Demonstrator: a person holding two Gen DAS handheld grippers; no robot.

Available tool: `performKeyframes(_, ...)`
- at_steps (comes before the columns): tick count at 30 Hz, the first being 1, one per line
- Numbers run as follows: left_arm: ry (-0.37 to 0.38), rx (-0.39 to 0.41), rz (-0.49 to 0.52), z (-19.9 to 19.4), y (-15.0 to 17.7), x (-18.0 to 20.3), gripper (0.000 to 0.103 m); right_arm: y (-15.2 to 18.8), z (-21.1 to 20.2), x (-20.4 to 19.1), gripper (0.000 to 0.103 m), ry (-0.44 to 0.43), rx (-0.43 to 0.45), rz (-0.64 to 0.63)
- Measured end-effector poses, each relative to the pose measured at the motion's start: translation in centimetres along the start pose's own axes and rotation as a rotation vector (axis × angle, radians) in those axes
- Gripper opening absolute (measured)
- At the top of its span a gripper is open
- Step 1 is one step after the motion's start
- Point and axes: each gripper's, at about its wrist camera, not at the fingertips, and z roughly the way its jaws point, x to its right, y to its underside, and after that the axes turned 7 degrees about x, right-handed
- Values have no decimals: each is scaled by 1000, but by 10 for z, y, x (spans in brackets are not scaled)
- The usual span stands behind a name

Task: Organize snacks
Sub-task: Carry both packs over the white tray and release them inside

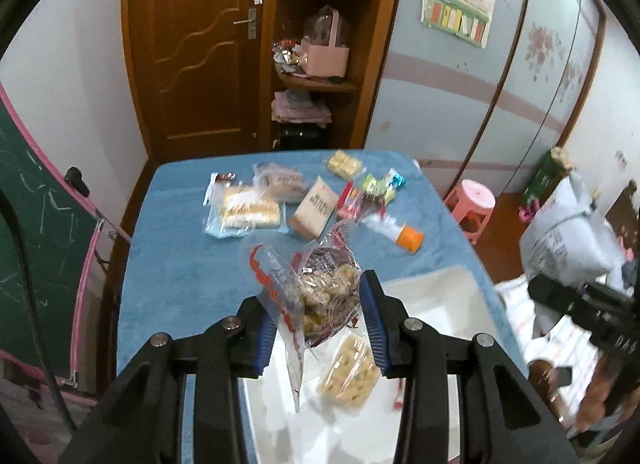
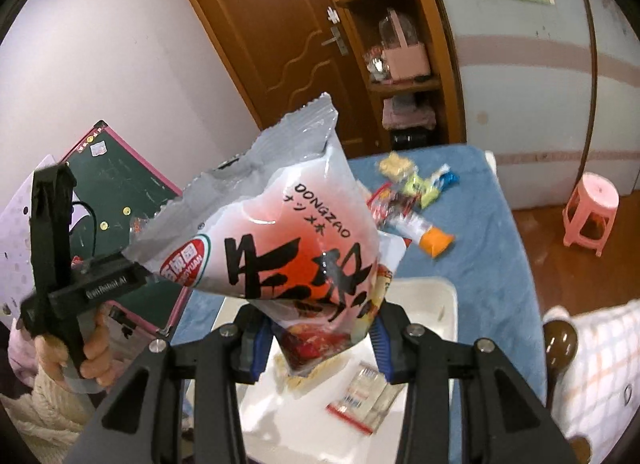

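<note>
My left gripper is shut on a clear bag of nuts with red print, held above the white tray. A packet of pale biscuits lies in the tray below it. My right gripper is shut on a large white and red Dongzao snack bag, held up over the white tray. A small red-edged packet lies in that tray. Several snack packets lie on the blue table beyond.
A pink stool stands right of the table. A green chalkboard leans at the left. A wooden door and shelves stand behind. An orange-ended packet lies near the tray's far edge.
</note>
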Motion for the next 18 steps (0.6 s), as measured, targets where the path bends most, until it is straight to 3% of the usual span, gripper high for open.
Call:
performKeyframes(7,42,-91,8,17,49,-1,33,35,17,-10,43,67,-108,-28)
performKeyframes(14,72,-176,8,36,72,8,33,68,49,-23,46,102,-263,-67)
performKeyframes(15,74,-177,2,36,72,8,37,72,51,-23,46,109,-279,-67)
performKeyframes(17,79,-173,-15,34,72,7,54,77,57,-23,47,121,-320,-67)
performKeyframes(18,77,-158,-27,32,71,5,69,78,60,-22,47,134,-333,-66)
